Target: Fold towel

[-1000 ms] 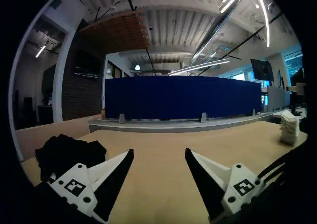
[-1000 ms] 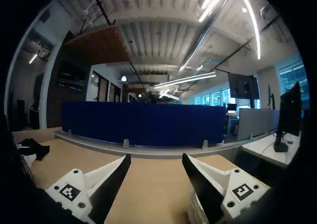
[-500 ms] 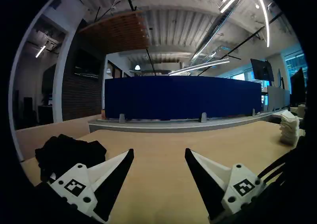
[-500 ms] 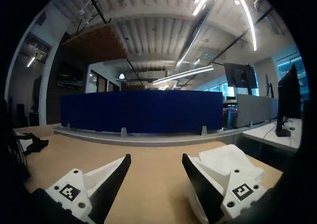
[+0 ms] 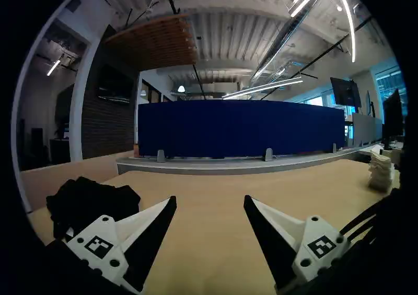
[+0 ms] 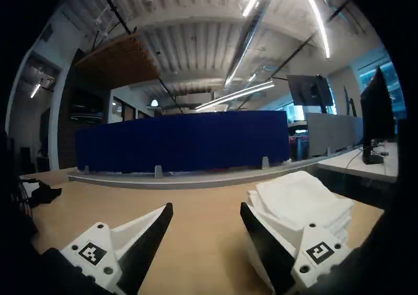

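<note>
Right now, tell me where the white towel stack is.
Right gripper view: the white towel stack lies on the table at right, just behind the right-hand finger of the right gripper.

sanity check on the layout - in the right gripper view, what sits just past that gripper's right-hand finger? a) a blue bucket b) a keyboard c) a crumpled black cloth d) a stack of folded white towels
d: a stack of folded white towels lies on the wooden table just beyond the right-hand finger of the open right gripper.
</note>
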A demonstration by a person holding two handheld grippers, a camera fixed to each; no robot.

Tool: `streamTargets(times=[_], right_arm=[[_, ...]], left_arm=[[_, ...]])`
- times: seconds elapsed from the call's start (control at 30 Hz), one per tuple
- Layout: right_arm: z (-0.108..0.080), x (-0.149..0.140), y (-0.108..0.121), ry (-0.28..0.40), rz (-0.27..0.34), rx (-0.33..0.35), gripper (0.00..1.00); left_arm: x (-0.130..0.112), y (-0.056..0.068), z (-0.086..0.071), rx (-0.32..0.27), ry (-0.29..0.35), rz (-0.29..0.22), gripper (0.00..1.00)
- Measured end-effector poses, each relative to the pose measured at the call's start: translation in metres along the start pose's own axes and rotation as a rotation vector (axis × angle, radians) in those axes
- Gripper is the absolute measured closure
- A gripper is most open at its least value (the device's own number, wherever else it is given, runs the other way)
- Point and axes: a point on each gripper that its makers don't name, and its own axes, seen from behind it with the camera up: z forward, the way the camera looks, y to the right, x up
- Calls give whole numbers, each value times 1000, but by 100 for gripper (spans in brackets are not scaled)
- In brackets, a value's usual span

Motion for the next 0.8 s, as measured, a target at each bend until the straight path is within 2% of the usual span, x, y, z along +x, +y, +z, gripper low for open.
streamTargets(times=[0.37,0.8], right_arm=[[3,-7,-2,-3,22,9,0],[1,-11,-6,-20,-4,12,0]], left_arm=[[0,0,0,0,0,0,4],[0,0,0,0,0,0,4]])
